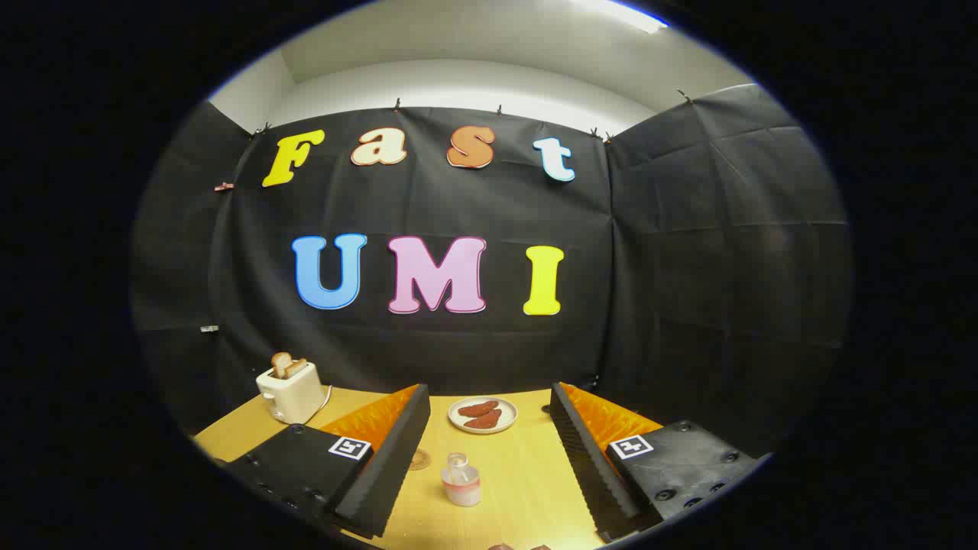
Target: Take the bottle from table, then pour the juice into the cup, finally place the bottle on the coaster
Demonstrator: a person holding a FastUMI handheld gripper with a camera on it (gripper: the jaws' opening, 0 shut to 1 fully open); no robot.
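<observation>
Nothing done yet: gripper is hovering spread wide, bottle sitting untouched between its fingers, plate just beyond the bottle

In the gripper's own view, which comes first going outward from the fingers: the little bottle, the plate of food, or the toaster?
The gripper is open.
1. Bottle: nearest, standing on the table between the two fingers.
2. Plate: farther on, just beyond the fingertips, holding brown food pieces.
3. Toaster: about as far back as the plate but well off to the left, near the booth wall; farthest from the gripper.
</observation>
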